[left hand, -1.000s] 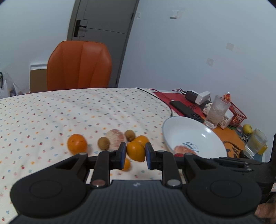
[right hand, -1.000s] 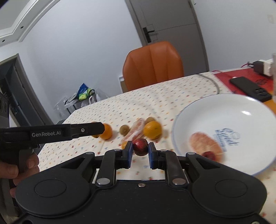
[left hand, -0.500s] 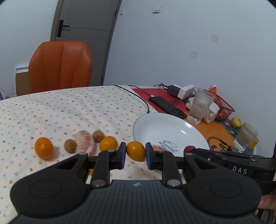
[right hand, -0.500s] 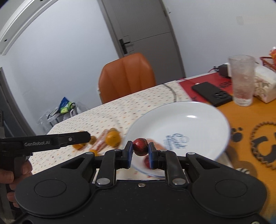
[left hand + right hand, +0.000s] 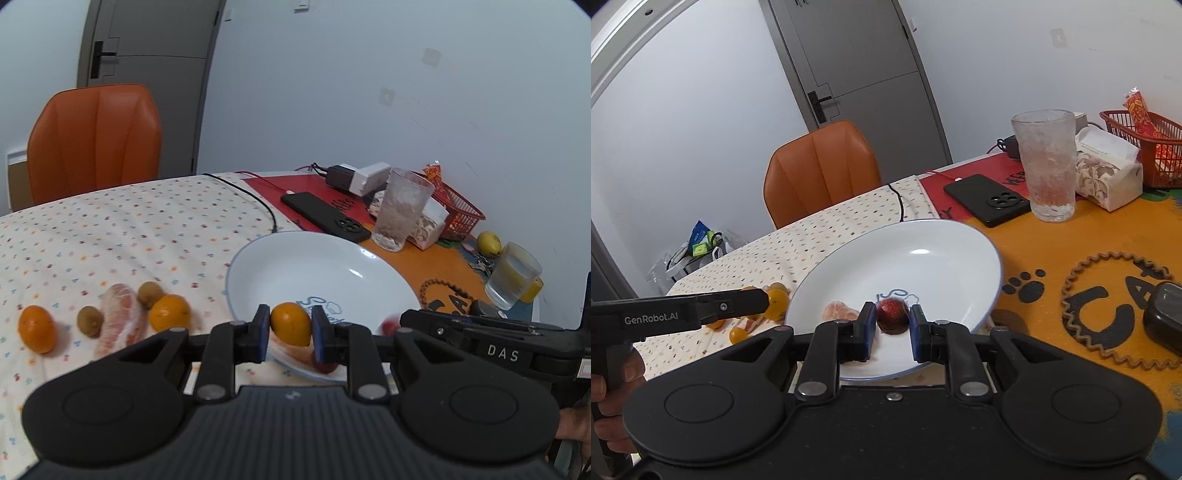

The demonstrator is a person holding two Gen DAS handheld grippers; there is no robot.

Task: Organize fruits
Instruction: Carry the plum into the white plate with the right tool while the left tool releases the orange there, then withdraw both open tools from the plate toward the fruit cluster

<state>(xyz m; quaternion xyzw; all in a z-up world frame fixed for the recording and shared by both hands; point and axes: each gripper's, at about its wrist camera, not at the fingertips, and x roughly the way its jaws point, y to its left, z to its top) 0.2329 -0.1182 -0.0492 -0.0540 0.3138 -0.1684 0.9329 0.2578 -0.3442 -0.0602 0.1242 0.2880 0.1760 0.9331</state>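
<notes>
Jaws pinch orange point(image 5: 291, 324); right jaws just loosened around red fruit point(image 5: 892, 316).

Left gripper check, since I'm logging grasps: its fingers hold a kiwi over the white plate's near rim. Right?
Not quite. The left gripper holds a small orange, not a kiwi, over the white plate near rim, as the left wrist view shows.
</notes>
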